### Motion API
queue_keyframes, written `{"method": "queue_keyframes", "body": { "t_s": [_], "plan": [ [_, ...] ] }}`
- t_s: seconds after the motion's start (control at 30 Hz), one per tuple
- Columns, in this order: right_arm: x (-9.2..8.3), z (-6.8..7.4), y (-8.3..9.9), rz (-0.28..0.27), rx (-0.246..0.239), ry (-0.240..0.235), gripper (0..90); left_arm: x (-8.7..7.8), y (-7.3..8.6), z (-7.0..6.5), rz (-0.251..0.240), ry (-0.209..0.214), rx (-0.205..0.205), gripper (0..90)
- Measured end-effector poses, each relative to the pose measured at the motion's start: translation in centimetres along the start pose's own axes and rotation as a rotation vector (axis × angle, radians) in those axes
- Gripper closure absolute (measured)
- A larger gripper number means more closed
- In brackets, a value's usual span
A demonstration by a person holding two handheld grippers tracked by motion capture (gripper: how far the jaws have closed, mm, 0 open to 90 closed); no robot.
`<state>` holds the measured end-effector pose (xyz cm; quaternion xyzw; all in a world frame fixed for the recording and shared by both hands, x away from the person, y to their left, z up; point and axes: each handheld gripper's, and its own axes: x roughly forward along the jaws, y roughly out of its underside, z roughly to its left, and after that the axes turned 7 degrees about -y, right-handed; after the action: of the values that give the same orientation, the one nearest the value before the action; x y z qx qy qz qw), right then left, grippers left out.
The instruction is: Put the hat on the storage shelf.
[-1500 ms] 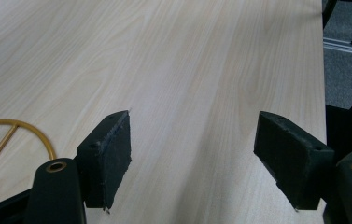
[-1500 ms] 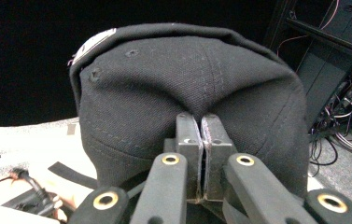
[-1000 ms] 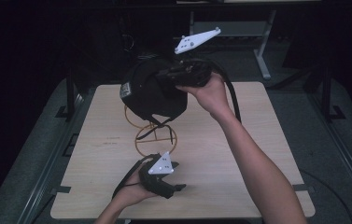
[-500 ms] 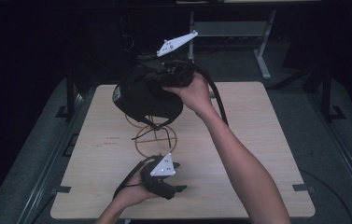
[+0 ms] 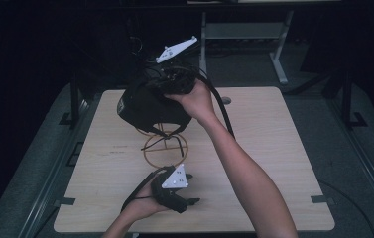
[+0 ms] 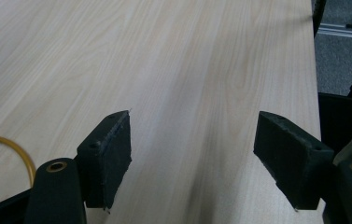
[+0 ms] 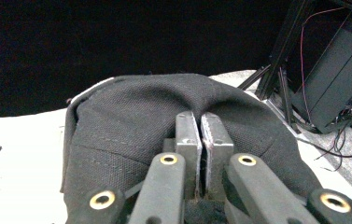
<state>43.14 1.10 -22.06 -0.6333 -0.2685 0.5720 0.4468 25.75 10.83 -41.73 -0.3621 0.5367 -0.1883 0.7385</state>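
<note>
While your right gripper (image 7: pixel 203 140) pinches the black cap (image 5: pixel 147 106) above the wire stand (image 5: pixel 163 145), seemingly to seat it there, your left gripper (image 6: pixel 192 163) rests wide apart, empty, on the table (image 5: pixel 274 148).

My table (image 6: pixel 201 70) is pale wood with fine straight grain, smooth with a soft sheen. Above the table, my right gripper (image 7: pixel 204 140) pinches a black bag (image 7: pixel 131 135) of coarse woven cloth, matt, with stitched seams; its jaw pads look like dull grey metal, pressed together on a fold. Under the bag on the table sits a thin wire stand (image 5: pixel 164 144), yellowish and smooth. My left gripper (image 6: pixel 194 158) near the table's front edge has matt black, rough-faced pads, spread apart, with brass-coloured rivets and a matt pale plate on top.
</note>
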Motion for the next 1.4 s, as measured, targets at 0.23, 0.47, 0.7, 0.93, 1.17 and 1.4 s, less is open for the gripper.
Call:
{"method": "queue_keyframes", "body": {
  "t_s": [0.23,0.47,0.7,0.93,1.17,1.4],
  "plan": [
    [1.0,0.3,0.1,0.012,0.033,-0.018,57.4,0.0,0.1,-0.3,0.000,0.001,0.006,27.2],
    [0.2,0.2,1.1,0.010,0.044,-0.009,48.0,-0.1,0.2,0.0,-0.004,-0.012,-0.005,27.2],
    [-1.5,-0.1,2.2,0.012,0.059,0.002,41.3,-0.2,0.3,0.3,-0.020,-0.015,-0.036,26.6],
    [-3.6,-0.7,3.4,-0.010,0.082,0.015,36.0,-0.1,0.7,0.4,-0.015,-0.022,-0.057,25.7],
    [-5.0,-0.9,4.8,-0.013,0.124,0.021,31.7,0.0,0.8,0.5,-0.019,-0.029,-0.072,25.5],
    [-6.3,-1.1,5.8,-0.021,0.146,0.020,28.4,-0.1,1.0,0.5,-0.016,-0.029,-0.072,25.5]
  ]
}}
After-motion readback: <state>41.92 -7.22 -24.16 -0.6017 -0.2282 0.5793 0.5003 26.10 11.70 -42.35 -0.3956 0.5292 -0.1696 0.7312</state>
